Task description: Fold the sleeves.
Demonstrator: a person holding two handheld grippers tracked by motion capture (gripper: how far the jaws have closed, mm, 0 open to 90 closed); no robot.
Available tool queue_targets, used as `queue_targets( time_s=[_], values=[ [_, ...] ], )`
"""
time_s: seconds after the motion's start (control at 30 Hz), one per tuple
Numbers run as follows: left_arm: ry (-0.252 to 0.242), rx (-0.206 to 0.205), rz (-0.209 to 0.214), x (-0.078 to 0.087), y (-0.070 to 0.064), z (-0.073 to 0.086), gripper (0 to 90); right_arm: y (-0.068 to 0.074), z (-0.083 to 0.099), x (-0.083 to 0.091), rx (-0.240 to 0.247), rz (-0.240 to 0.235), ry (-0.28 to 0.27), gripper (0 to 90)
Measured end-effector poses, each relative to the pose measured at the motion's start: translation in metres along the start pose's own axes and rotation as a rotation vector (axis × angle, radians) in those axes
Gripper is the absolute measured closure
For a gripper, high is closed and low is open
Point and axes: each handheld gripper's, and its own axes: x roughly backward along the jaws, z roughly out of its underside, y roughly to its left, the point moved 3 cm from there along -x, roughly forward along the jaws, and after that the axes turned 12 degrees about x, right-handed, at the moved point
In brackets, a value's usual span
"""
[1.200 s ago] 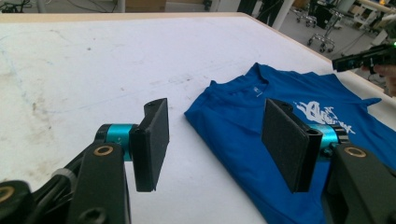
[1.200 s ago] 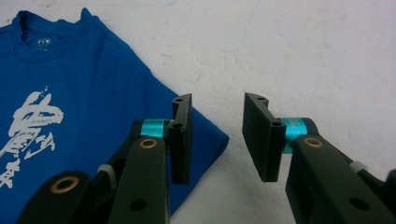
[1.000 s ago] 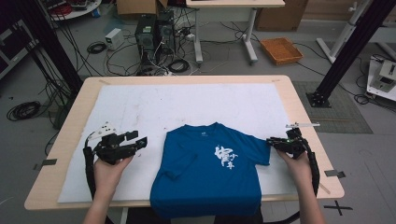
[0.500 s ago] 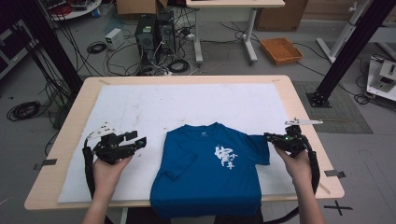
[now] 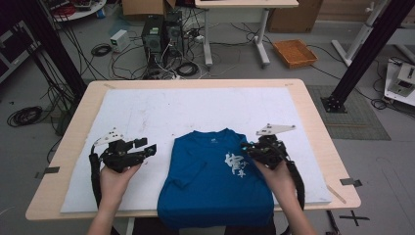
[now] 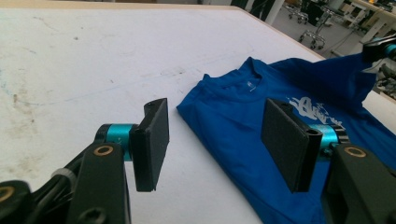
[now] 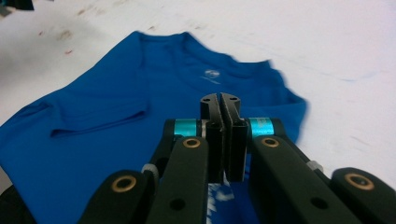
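Observation:
A blue T-shirt (image 5: 215, 191) with a white print lies on the white mat (image 5: 195, 110), its hem hanging over the table's near edge. My right gripper (image 5: 249, 148) is shut on the shirt's right sleeve edge and holds it above the chest. In the left gripper view the blue cloth (image 6: 243, 107) rises toward that right gripper (image 6: 380, 49). In the right gripper view the right gripper (image 7: 220, 100) points over the shirt (image 7: 102, 116), jaws pressed together. My left gripper (image 5: 146, 146) stands open just left of the shirt's left sleeve; the left gripper (image 6: 215, 140) has bare mat between its pads.
The wooden table (image 5: 313, 127) borders the mat on all sides. On the floor beyond it stand computer towers (image 5: 161, 34), loose cables, an orange tray (image 5: 295, 52) and black frame posts (image 5: 362, 58). Bare mat lies behind the shirt.
My right gripper has moved left from the shirt's right edge to over the chest, drawing the right sleeve inward with it. The left gripper has stayed where it was, open.

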Motion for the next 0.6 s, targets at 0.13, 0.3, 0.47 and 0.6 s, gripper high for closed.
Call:
queue_targets(
  time_s=[0.13,0.3,0.47,0.6],
  values=[
    [0.005,0.0,0.01,-0.002,-0.003,0.0,41.9,0.019,-0.007,-0.027,0.022,-0.03,0.006,84.5],
    [0.019,-0.005,0.018,-0.005,-0.004,0.002,41.8,0.02,-0.008,-0.029,0.026,-0.038,-0.023,70.4],
    [0.025,-0.016,0.013,-0.008,-0.005,0.003,41.5,-0.011,0.004,0.003,-0.026,-0.009,-0.136,56.8],
    [0.017,-0.022,-0.006,-0.009,-0.005,0.003,40.5,-0.035,0.015,0.024,-0.089,0.038,-0.191,42.8]
  ],
)
